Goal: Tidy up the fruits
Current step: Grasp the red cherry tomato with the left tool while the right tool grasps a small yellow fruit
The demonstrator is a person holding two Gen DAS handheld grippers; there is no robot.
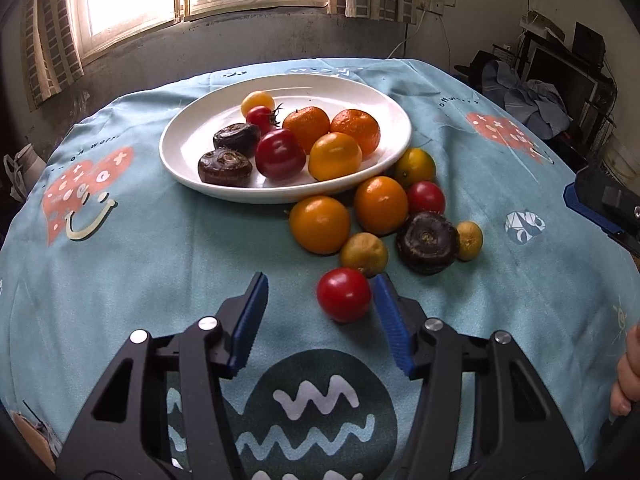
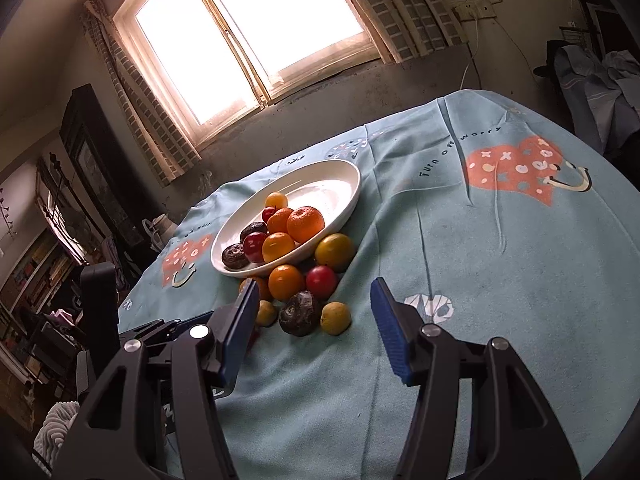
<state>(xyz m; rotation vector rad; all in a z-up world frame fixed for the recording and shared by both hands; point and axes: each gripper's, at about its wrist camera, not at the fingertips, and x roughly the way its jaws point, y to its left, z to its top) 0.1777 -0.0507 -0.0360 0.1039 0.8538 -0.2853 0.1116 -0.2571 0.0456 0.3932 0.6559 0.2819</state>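
My left gripper (image 1: 320,292) is spread, empty; a red tomato (image 1: 344,294) sits just inside its right pad (image 1: 386,304). Closing off-centre could roll it away. My right gripper (image 2: 314,304) gapes empty before the pile.

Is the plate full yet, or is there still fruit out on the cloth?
Not full. The white plate holds eight pieces with bare space at its far side; eight more, including the nearest red tomato, lie on the cloth.

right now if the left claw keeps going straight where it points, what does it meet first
Most likely the red tomato lying on the blue tablecloth. It sits just ahead of the open left claw, close to its right finger. Depth is hard to judge, so the claw could meet cloth first.
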